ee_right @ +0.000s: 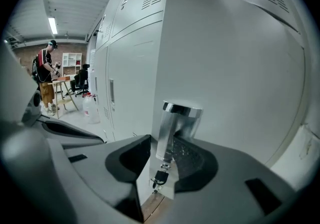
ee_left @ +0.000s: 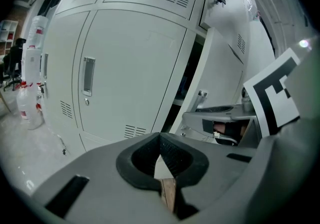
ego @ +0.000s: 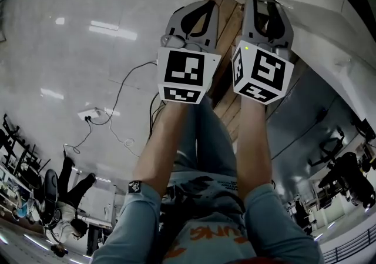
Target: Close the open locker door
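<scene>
In the right gripper view the white locker door stands open and fills the right side. Its upright metal handle and a small dangling key sit at the door's edge. My right gripper is open, with that edge and handle between its wide jaws; the left pad stands apart from the handle. In the left gripper view my left gripper is shut on nothing, facing the dark gap beside the open door. The head view shows the left gripper and right gripper side by side at the door.
Closed locker doors run to the left. A wooden strip lies below the grippers. A cable trails across the glossy floor. A large water jug stands by the lockers, and a person stands at a table far left.
</scene>
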A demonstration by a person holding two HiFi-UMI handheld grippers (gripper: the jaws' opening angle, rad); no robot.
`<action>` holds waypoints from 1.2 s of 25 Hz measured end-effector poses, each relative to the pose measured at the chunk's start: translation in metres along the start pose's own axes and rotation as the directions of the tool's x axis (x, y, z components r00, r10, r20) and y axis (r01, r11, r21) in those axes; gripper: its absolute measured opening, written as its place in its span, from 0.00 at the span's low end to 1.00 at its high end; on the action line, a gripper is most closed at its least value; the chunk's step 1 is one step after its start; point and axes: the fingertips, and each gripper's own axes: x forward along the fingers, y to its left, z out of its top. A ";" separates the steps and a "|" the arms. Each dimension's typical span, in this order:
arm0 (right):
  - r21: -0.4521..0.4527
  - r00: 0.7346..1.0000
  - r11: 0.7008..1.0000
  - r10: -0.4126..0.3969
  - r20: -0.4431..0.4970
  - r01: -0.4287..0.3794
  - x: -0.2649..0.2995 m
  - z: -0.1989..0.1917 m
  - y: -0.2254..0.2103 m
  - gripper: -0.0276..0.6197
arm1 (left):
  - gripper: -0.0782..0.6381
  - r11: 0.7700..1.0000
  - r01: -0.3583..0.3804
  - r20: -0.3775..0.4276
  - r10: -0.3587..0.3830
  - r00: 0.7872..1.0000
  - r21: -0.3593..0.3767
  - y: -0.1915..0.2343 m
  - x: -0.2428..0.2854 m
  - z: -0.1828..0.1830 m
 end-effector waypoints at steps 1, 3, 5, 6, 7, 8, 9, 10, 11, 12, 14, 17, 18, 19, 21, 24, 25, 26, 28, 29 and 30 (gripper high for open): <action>-0.001 1.000 1.000 -0.004 0.001 0.004 0.003 0.002 0.000 0.27 | 0.13 1.000 0.003 0.002 -0.003 1.000 0.002 0.001 0.002 0.003; -0.006 1.000 1.000 -0.012 0.001 0.012 0.010 0.006 -0.001 0.26 | 0.13 1.000 0.010 0.007 -0.010 1.000 0.006 0.004 0.006 0.009; -0.005 1.000 1.000 -0.021 -0.006 0.021 0.016 0.007 -0.003 0.25 | 0.13 1.000 0.019 0.009 -0.019 1.000 0.009 0.006 0.008 0.014; -0.002 1.000 1.000 -0.028 -0.014 0.028 0.019 0.006 -0.005 0.25 | 0.13 1.000 0.023 0.008 -0.023 1.000 0.011 0.007 0.010 0.016; 0.002 0.999 0.999 -0.039 -0.025 0.039 0.022 0.004 -0.008 0.25 | 0.13 1.000 0.025 0.007 -0.025 1.000 0.012 0.008 0.011 0.017; 0.005 0.998 0.999 -0.054 -0.038 0.054 0.024 0.001 -0.012 0.23 | 0.13 1.000 0.026 0.006 -0.026 1.000 0.011 0.010 0.012 0.018; 0.011 0.996 0.998 -0.069 -0.049 0.070 0.027 -0.002 -0.016 0.20 | 0.13 1.000 0.025 0.005 -0.025 1.000 0.010 0.012 0.013 0.018; 0.019 0.995 0.996 -0.081 -0.054 0.082 0.029 -0.004 -0.020 0.18 | 0.13 1.000 0.026 0.004 -0.026 1.000 0.009 0.014 0.014 0.019; 0.028 0.995 0.996 -0.088 -0.055 0.090 0.030 -0.005 -0.024 0.18 | 0.13 1.000 0.027 0.003 -0.027 1.000 0.009 0.015 0.015 0.019; 0.034 0.994 0.995 -0.093 -0.054 0.095 0.032 -0.005 -0.027 0.18 | 0.13 1.000 0.029 0.002 -0.029 1.000 0.010 0.016 0.016 0.020; 0.036 0.993 0.994 -0.104 -0.050 0.105 0.036 -0.001 -0.032 0.17 | 0.13 0.999 0.032 0.000 -0.032 0.999 0.011 0.017 0.018 0.022; 0.041 0.993 0.993 -0.112 -0.042 0.114 0.038 0.004 -0.037 0.15 | 0.13 0.999 0.036 -0.002 -0.036 0.999 0.013 0.018 0.019 0.024; 0.042 0.993 0.993 -0.112 -0.041 0.113 0.039 0.005 -0.036 0.15 | 0.13 0.999 0.037 -0.002 -0.037 0.999 0.014 0.018 0.019 0.025; 0.044 0.993 0.993 -0.110 -0.041 0.112 0.039 0.005 -0.035 0.15 | 0.13 0.999 0.038 -0.002 -0.038 0.999 0.015 0.019 0.019 0.026; 0.048 0.994 0.993 -0.106 -0.040 0.107 0.038 0.006 -0.034 0.15 | 0.13 0.999 0.037 0.001 -0.037 0.999 0.017 0.019 0.018 0.028; 0.052 0.995 0.994 -0.089 -0.037 0.091 0.034 0.010 -0.031 0.15 | 0.13 0.999 0.029 0.011 -0.029 1.000 0.023 0.019 0.015 0.036; 0.054 0.996 0.995 -0.081 -0.035 0.083 0.031 0.010 -0.030 0.15 | 0.13 0.999 0.025 0.016 -0.026 1.000 0.024 0.018 0.013 0.038; 0.057 0.997 0.996 -0.073 -0.032 0.075 0.027 0.010 -0.030 0.15 | 0.13 0.999 0.022 0.023 -0.023 0.999 0.025 0.016 0.012 0.041; 0.064 0.998 0.996 -0.056 -0.025 0.057 0.016 0.007 -0.029 0.15 | 0.13 0.999 0.018 0.040 -0.019 0.999 0.031 0.009 0.007 0.047; 0.067 0.999 0.997 -0.048 -0.019 0.049 0.009 0.006 -0.029 0.15 | 0.13 0.999 0.018 0.048 -0.019 0.999 0.035 0.005 0.004 0.049; 0.071 0.999 0.997 -0.039 -0.012 0.040 0.002 0.005 -0.029 0.15 | 0.13 0.999 0.017 0.056 -0.019 0.998 0.040 0.000 0.000 0.051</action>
